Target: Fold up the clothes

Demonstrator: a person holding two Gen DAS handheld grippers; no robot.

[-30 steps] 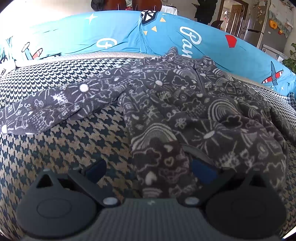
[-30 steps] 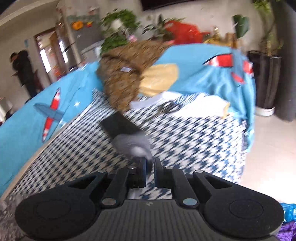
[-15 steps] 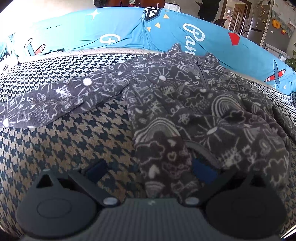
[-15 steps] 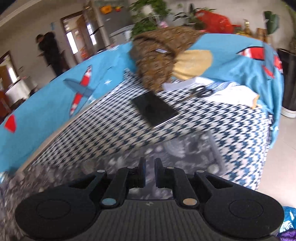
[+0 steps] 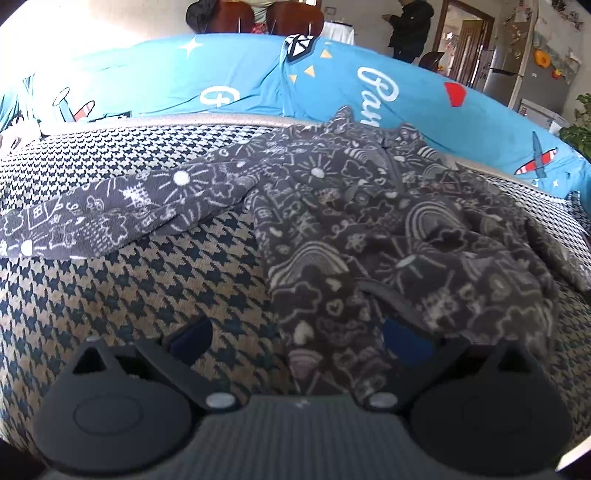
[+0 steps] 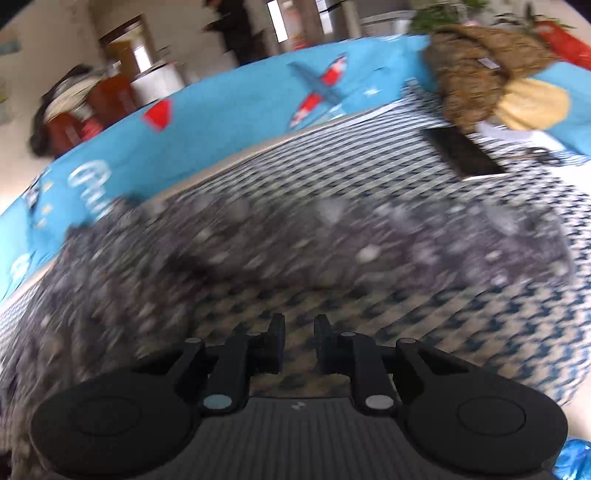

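A dark grey fleece top (image 5: pixel 369 221) with white doodle prints lies spread on the houndstooth sofa seat (image 5: pixel 129 295). Its one sleeve (image 5: pixel 110 218) stretches out to the left. My left gripper (image 5: pixel 299 339) is wide open low over the seat, and the top's near hem lies between its fingers, closer to the right finger (image 5: pixel 406 343). In the blurred right wrist view the same top (image 6: pixel 258 251) lies ahead and to the left. My right gripper (image 6: pixel 299 343) hovers over bare seat with only a narrow gap between its fingers and nothing in them.
A blue printed cover (image 5: pixel 184 85) drapes the sofa back. On the seat's right end lie a dark phone (image 6: pixel 461 151), scissors (image 6: pixel 543 155) and a brown patterned cushion (image 6: pixel 476 70). A person (image 5: pixel 408 26) stands in the room behind the sofa.
The right gripper has swung left, from the sofa's phone end to above the top, and its fingers have parted slightly. The left gripper has crept a little forward and stays open.
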